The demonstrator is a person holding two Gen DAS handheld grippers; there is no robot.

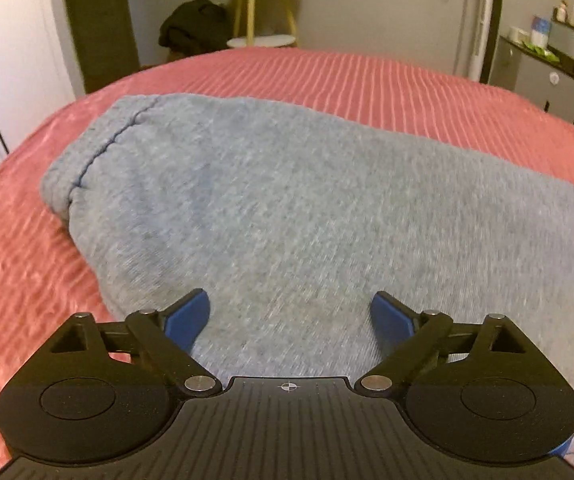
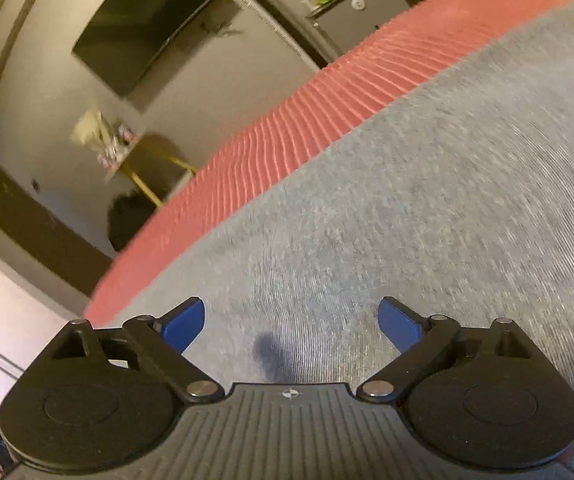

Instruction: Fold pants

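— Nearest the lens, what do you see?
— Left gripper (image 1: 289,316), blue fingers (image 1: 189,318) spread wide and holding nothing, low over the pants (image 1: 287,208).
— And the right gripper (image 2: 291,322)?
— Same: released, fingers (image 2: 401,326) apart, grey cloth between them, a small dark spot (image 2: 267,350) on the fabric just ahead of its body.
— Where are the pants?
— Flat on the bed (image 1: 367,76), on its red ribbed cover, folded into a thick band; a stitched hem (image 1: 103,148) lies toward the bed's far left edge.
— Any writing?
— A crosshair mark on each gripper body; a white strip (image 2: 267,20) on the wall carries print too blurred to read.
— Beyond the bed?
— A yellow-legged stool (image 1: 261,8) and a dark heap (image 1: 193,26) beside it.
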